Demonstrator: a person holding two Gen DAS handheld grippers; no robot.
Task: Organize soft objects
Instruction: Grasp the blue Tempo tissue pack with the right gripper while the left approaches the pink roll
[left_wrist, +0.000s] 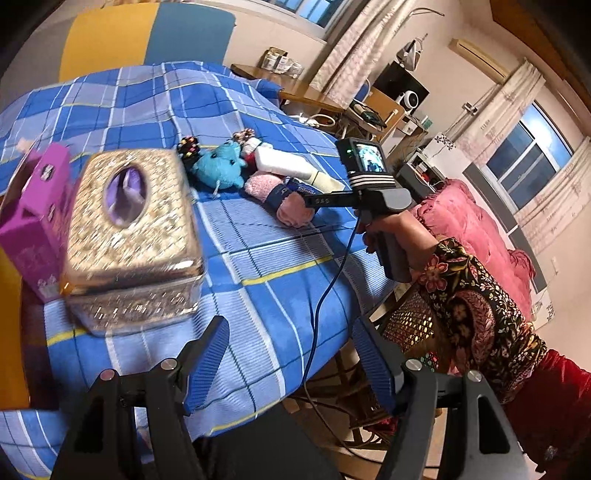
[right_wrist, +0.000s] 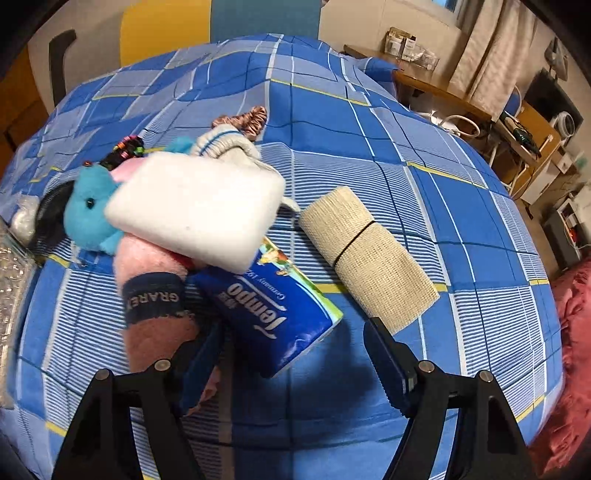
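Observation:
A pile of soft things lies on the blue checked cloth (right_wrist: 443, 184): a white sponge (right_wrist: 195, 206), a blue plush toy (right_wrist: 88, 218), a pink sock with a navy band (right_wrist: 155, 295), a white sock (right_wrist: 225, 147) and a brown scrunchie (right_wrist: 251, 118). A beige bandage roll (right_wrist: 365, 254) lies to their right. My right gripper (right_wrist: 291, 339) is open around a blue Tempo tissue pack (right_wrist: 273, 314); its left finger lies against the pink sock and a gap shows at the right finger. My left gripper (left_wrist: 290, 332) is open and empty, well short of the pile (left_wrist: 258, 173).
A gold tissue box (left_wrist: 133, 229) and a purple carton (left_wrist: 37, 221) stand at the left. A blue cable (left_wrist: 325, 291) hangs from the right gripper, held by a hand in a patterned sleeve (left_wrist: 472, 295). The cloth's edge drops off at the right, by a pink quilt (left_wrist: 480, 229).

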